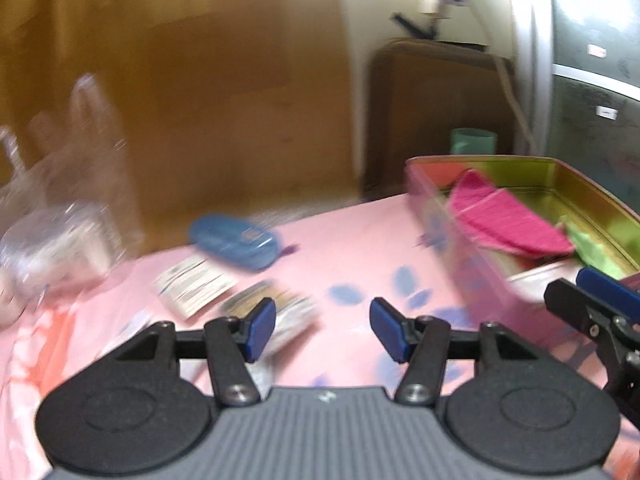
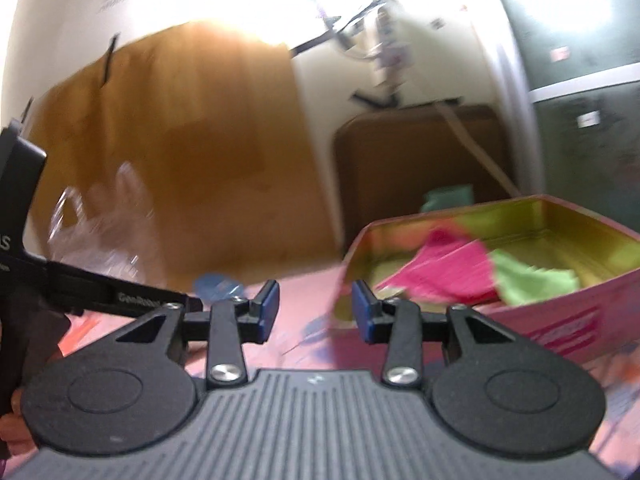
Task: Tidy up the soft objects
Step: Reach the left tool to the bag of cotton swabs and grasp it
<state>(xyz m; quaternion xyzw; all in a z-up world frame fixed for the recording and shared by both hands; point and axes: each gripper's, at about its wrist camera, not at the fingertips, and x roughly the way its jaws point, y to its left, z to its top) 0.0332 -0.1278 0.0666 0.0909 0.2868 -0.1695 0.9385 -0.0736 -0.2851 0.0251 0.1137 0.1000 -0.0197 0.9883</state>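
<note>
My left claw [image 1: 322,330] and right claw [image 2: 315,308] hang spread and empty over the pink sheet [image 1: 340,248]; right, the tin [image 2: 560,304] holds pink cloth [image 2: 448,276] and green cloth [image 2: 528,280].

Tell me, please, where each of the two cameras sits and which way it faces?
Left wrist: on the left gripper, looking forward over the pink sheet at a blue case and paper packets; its open blue fingers show, and the right gripper at the right edge.
Right wrist: on the right gripper, facing the tin; its open fingers show, the left gripper's body at left.
Shared: tin, pink cloth, green cloth, plastic bag.
</note>
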